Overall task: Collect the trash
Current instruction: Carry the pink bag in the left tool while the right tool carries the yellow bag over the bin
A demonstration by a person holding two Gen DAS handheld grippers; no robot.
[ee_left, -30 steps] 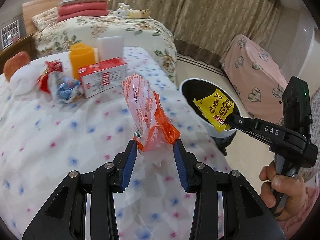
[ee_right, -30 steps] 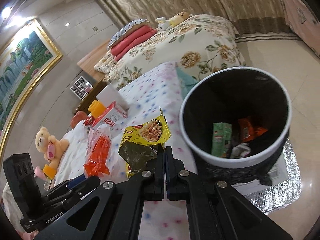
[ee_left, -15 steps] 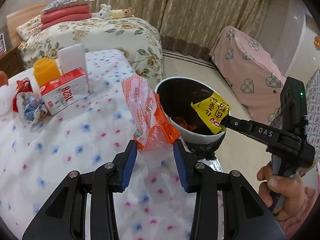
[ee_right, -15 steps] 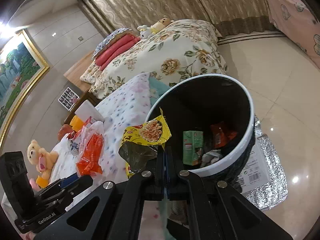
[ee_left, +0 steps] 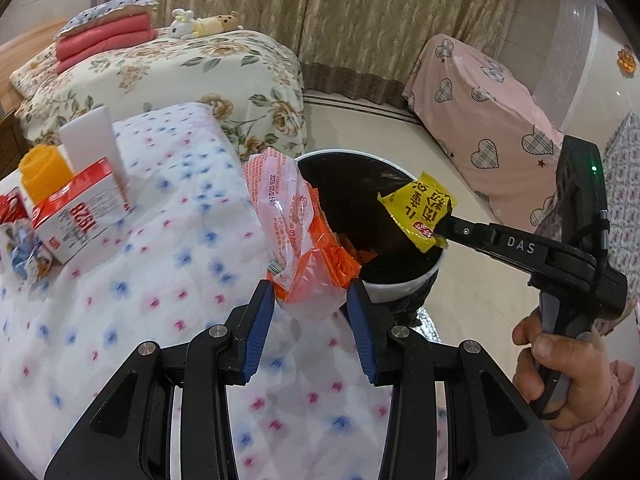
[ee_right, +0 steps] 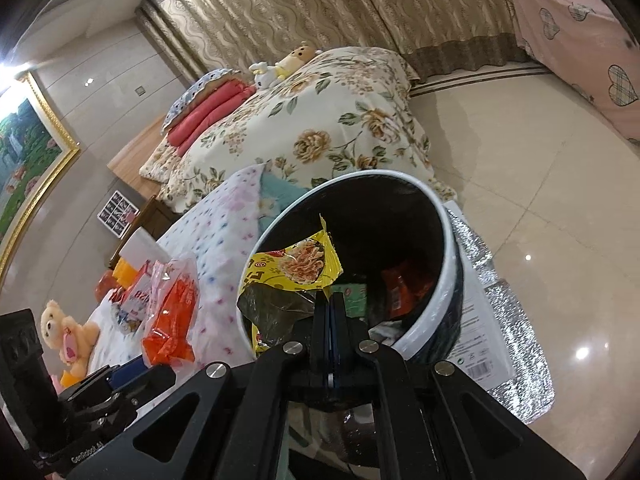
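My left gripper (ee_left: 311,292) is shut on an orange and clear plastic wrapper (ee_left: 292,232), held upright at the near edge of the white-rimmed black trash bin (ee_left: 404,286). My right gripper (ee_right: 330,300) is shut on a yellow noodle packet (ee_right: 296,268), held over the bin's open mouth (ee_right: 448,240). The packet also shows in the left wrist view (ee_left: 420,210), pinched at the tip of the right gripper (ee_left: 444,228) above the bin. The bin holds a green carton (ee_right: 354,296) and red wrappers (ee_right: 408,284).
A table with a dotted white cloth (ee_left: 132,280) carries a red and white box (ee_left: 80,220), an orange cup (ee_left: 44,172), a white block (ee_left: 92,140) and crumpled wrappers (ee_left: 20,248). A floral bed (ee_left: 180,76) stands behind. A silver mat (ee_right: 516,344) lies under the bin.
Both grippers have moved toward the bin with their wrappers. The yellow packet has gone from beside the bin to over its mouth. The orange wrapper now reaches the bin's edge.
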